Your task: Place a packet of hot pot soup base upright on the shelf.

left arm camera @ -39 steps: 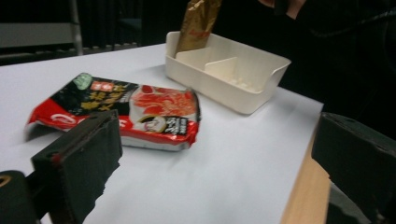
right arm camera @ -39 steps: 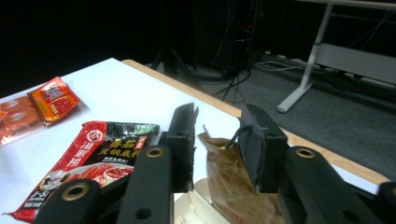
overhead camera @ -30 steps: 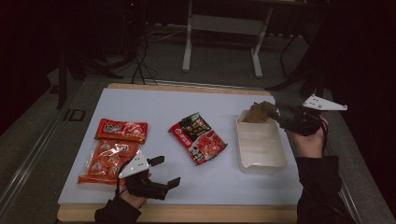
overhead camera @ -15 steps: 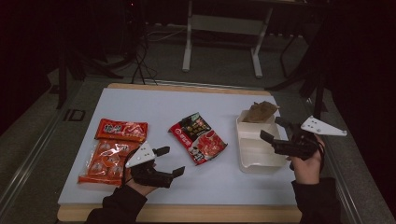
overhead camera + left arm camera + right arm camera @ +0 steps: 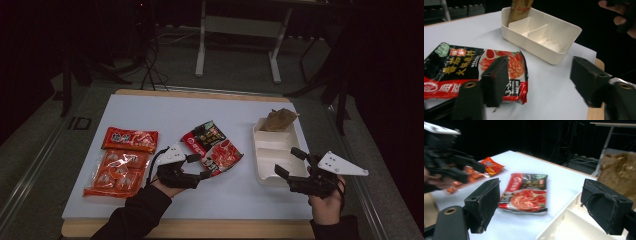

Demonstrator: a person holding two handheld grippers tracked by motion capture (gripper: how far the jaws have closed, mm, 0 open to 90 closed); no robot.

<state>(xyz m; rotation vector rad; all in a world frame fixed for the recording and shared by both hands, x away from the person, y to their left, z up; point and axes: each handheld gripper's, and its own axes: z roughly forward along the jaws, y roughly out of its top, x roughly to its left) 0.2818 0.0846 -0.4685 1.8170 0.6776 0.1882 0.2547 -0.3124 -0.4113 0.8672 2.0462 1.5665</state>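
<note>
Table: a white table top [image 5: 150, 110] with a wooden edge, in a dark room.
Left gripper: the left gripper [image 5: 196, 168] is low over the table, just beside the near edge of the red and black packet [image 5: 212, 147]. Its jaws stand wide apart and hold nothing. In the left gripper view one jaw is over the packet's corner and the other over bare table; I cannot tell if it touches the packet.
Right gripper: the right gripper [image 5: 291, 163] is at the near right corner of the white tray [image 5: 264, 175]. Its jaws are wide open and empty.
Tray: a cream tray with dividers, on the right side of the table. A brown pouch [image 5: 278, 119] stands tilted in its far compartment. The other compartments look empty.
Red and black packet: it lies flat in the middle of the table, between the tray and the orange packets.
Orange packets: a small red-orange packet [image 5: 130, 139] lies on the left, and a bigger clear-fronted orange packet [image 5: 118, 171] lies just before it, nearer to the person.
</note>
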